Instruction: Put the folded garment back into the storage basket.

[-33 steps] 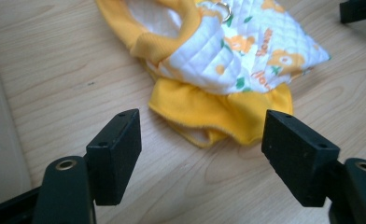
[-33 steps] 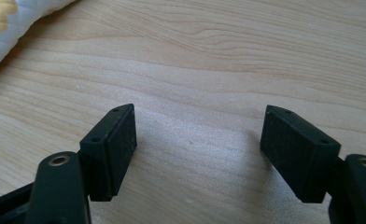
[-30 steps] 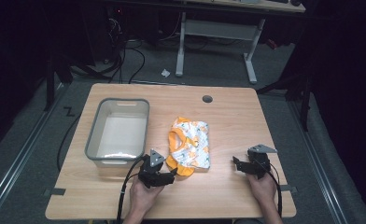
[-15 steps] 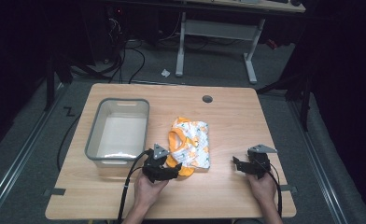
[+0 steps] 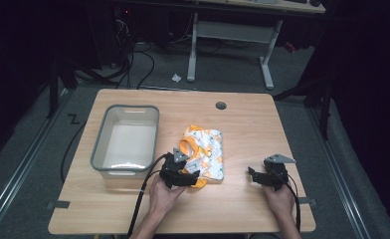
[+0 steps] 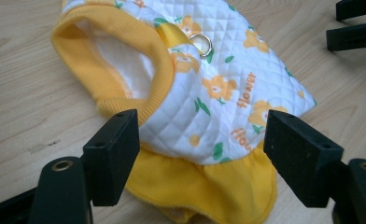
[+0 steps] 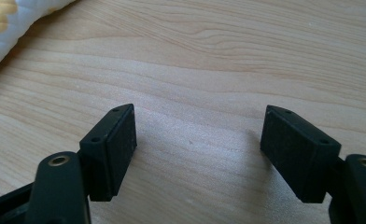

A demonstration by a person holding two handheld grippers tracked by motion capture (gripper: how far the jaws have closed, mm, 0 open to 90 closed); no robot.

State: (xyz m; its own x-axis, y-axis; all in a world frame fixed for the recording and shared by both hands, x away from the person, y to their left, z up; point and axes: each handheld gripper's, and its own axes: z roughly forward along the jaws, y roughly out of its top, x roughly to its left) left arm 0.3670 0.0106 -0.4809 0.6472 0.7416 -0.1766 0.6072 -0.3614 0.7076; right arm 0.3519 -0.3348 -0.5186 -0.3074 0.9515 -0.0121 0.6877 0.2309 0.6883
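Observation:
A small quilted garment [image 5: 203, 152], white with orange flowers and yellow trim, lies flat at the table's middle. In the left gripper view its yellow frilled hem [image 6: 204, 186] and yellow-ribbed opening [image 6: 125, 60] are close up. My left gripper [image 5: 187, 178] is at its near edge. Its jaws have just been opening a little, and they stand wide on either side of the hem [image 6: 200, 140] without pressing it. My right gripper [image 5: 255, 175] rests to the right of the garment, open over bare wood [image 7: 197, 140]. A corner of the garment [image 7: 13, 18] lies beyond it.
A grey translucent tub [image 5: 103, 149] stands on the left half of the wooden table [image 5: 262, 124]. A round cable hole [image 5: 221, 105] sits near the far edge. Dark floor, cables and desk legs [image 5: 267, 69] lie beyond the table.
My left gripper has slid right along the near side, from beside the tub's corner to the garment's yellow hem. The right gripper has stayed put.

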